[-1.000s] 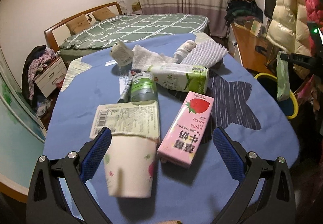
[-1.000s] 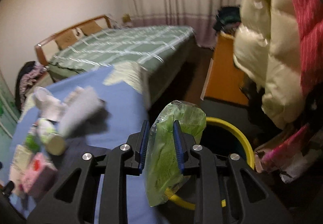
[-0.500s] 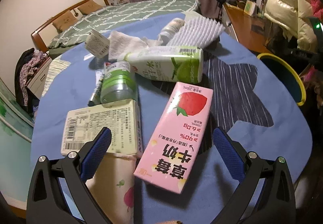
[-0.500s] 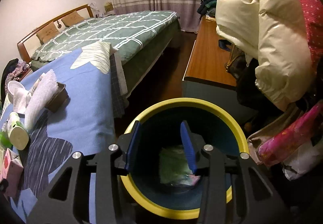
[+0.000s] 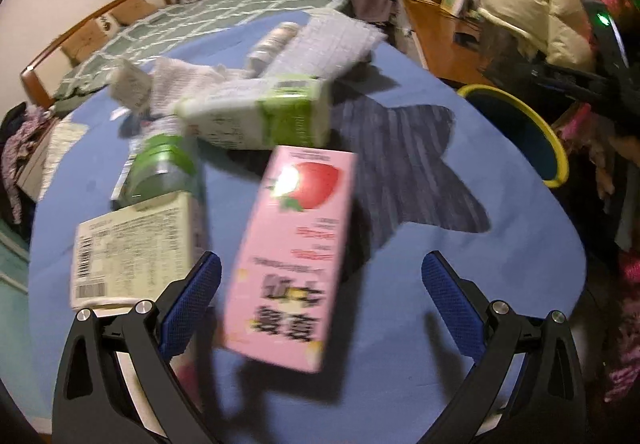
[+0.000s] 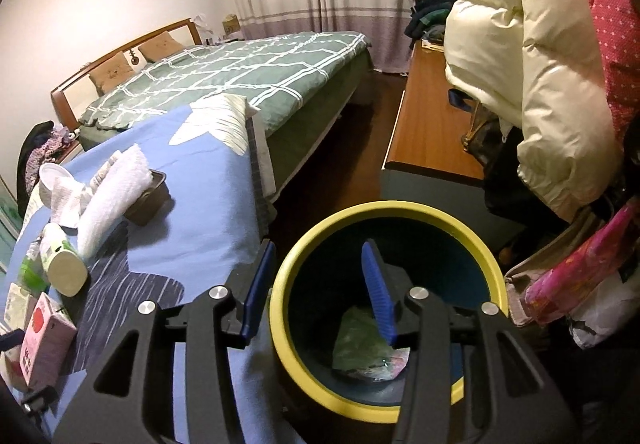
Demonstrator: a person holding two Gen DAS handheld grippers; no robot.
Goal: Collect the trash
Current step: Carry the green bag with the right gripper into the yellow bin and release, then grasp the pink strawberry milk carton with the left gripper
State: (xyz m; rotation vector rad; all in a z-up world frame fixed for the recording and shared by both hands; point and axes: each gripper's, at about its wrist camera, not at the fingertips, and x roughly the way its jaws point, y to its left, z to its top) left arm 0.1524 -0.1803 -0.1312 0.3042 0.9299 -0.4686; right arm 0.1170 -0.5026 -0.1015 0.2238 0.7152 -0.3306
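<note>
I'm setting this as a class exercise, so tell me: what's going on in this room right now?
A person is clearing trash off a blue-covered table with two handheld grippers. The left gripper is open around a pink strawberry milk carton lying among other cartons, not gripping it. The right gripper is open and empty above a yellow-rimmed round bin, where a crumpled green plastic wrapper lies at the bottom.

A glossy pink strawberry milk carton (image 5: 290, 256) of coated card lies on the matt blue cloth table cover (image 5: 460, 272), near a smooth plastic yellow-rimmed bin (image 6: 390, 308) holding a shiny crinkled green wrapper (image 6: 360, 344), beside a polished wooden desk (image 6: 428, 136).
</note>
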